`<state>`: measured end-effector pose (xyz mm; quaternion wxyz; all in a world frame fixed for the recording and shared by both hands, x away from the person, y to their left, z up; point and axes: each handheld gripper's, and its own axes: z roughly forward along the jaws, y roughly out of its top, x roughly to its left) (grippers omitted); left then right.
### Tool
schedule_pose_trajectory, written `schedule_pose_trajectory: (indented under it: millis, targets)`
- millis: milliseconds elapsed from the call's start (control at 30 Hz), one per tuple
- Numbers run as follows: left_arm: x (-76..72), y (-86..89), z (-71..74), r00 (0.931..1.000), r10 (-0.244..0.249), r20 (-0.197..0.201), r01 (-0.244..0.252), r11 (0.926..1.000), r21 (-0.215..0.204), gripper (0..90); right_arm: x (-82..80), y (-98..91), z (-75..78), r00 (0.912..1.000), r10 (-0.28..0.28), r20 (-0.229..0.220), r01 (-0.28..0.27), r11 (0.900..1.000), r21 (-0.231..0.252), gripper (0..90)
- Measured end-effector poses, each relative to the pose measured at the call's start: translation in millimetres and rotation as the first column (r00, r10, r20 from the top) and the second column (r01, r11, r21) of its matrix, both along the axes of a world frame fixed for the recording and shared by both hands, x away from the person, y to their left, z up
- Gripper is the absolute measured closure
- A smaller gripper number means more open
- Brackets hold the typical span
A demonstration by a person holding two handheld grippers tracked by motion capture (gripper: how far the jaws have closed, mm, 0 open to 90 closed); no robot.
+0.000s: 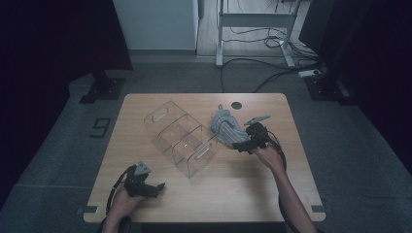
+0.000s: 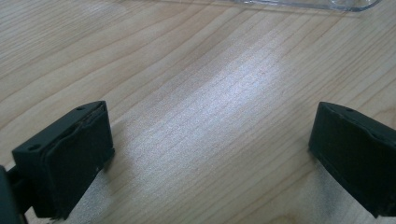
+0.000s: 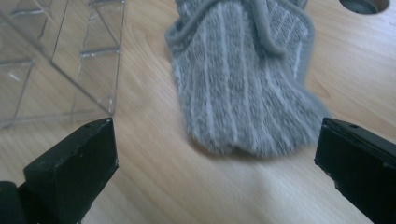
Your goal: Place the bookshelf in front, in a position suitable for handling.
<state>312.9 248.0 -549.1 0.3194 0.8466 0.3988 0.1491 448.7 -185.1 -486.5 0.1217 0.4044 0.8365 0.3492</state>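
Grey striped cloth beside clear organiser, both grippers released

Table (image 1: pixel 204 194): light wood-grain top on a grey carpeted floor, dark surroundings to either side. A white-framed stand (image 1: pixel 252 29) with trailing cables stands beyond the far edge. A round grommet hole (image 1: pixel 236 105) sits near that far edge.

Clear organiser (image 1: pixel 180 138): transparent plastic box with partitioned compartments, lying diagonally at the table centre. It is the landmark for all positions below.

Grey striped cloth (image 3: pixel 243 79): bunched knit fabric with pale stripes, lying flat on the wood just to the right of the organiser, near its far end, not touching it in the right gripper view.

Right gripper (image 1: pixel 243 145): positioned right of the organiser at the cloth's near edge, the forearm reaching in from the near right. Jaws stand spread wide, one to either side of the cloth's end, gripping nothing.

Left gripper (image 1: pixel 158 188): resting low on the table, near-left of the organiser and apart from it. Jaws spread wide over bare wood.
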Motion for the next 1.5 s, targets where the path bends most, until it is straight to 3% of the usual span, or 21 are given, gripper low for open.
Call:
schedule_pose_trajectory:
  millis: [167, 400, 467, 633, 767, 833, 867, 900, 1100, 1333, 1500]
  targets:
    - [0.0, 0.0, 0.0, 1.0000, 0.000, 0.000, 0.000, 1.0000, 0.000, 0.0, 15.3, 16.6, -1.1, 0.9999, 0.008, -0.008, -0.008, 0.9995, -0.030, 0.0]
    - [0.0, 0.0, 0.0, 1.0000, -0.001, 0.001, 0.001, 1.0000, 0.000, 0.0, 30.0, 27.7, -5.3, 0.9990, -0.012, -0.044, 0.011, 0.9996, -0.025, 1.4]
    - [0.0, 0.0, 0.0, 1.0000, 0.000, 0.000, 0.000, 1.0000, 0.000, 0.0, 36.1, 33.0, -12.2, 0.9986, -0.013, -0.052, 0.010, 0.9980, -0.063, 1.5]
    - [0.0, 0.0, 0.0, 1.0000, 0.000, 0.000, 0.000, 1.0000, 0.000, 0.0, 45.5, 36.1, -24.4, 0.9975, -0.047, -0.054, 0.044, 0.9971, -0.062, 13.4]
    - [0.0, 0.0, 0.0, 1.0000, 0.000, 0.001, 0.000, 1.0000, -0.001, 0.0, 49.6, 37.0, -33.3, 0.9974, -0.054, -0.048, 0.050, 0.9945, -0.092, 21.1]
    - [0.0, 0.0, 0.0, 1.0000, 0.000, 0.000, 0.000, 1.0000, 0.000, 0.0, 52.8, 36.0, -40.8, 0.9962, -0.056, -0.066, 0.050, 0.9942, -0.096, 30.5]
    - [0.0, 0.0, 0.0, 1.0000, 0.000, 0.000, 0.000, 1.0000, 0.000, 0.0, 52.8, 36.0, -40.8, 0.9962, -0.056, -0.066, 0.050, 0.9942, -0.096, 30.5]
    - [0.0, 0.0, 0.0, 1.0000, 0.000, 0.000, 0.000, 1.0000, -0.001, 0.0, 52.7, 36.2, -44.2, 0.9969, -0.043, -0.066, 0.036, 0.9938, -0.105, 37.7]
    - [0.0, 0.0, -0.1, 1.0000, 0.000, 0.001, 0.000, 1.0000, -0.001, 0.0, 48.4, 37.1, -42.0, 0.9971, -0.041, -0.064, 0.035, 0.9951, -0.093, 63.0]
    - [0.0, 0.0, -0.1, 1.0000, 0.000, 0.001, 0.000, 1.0000, -0.001, 0.0, 43.8, 36.3, -35.9, 0.9972, -0.051, -0.055, 0.046, 0.9947, -0.092, 66.9]
    - [0.0, 0.0, 0.0, 1.0000, 0.000, 0.001, 0.000, 1.0000, 0.000, 0.0, 37.5, 33.3, -15.5, 0.9979, -0.053, -0.037, 0.051, 0.9961, -0.072, 67.6]
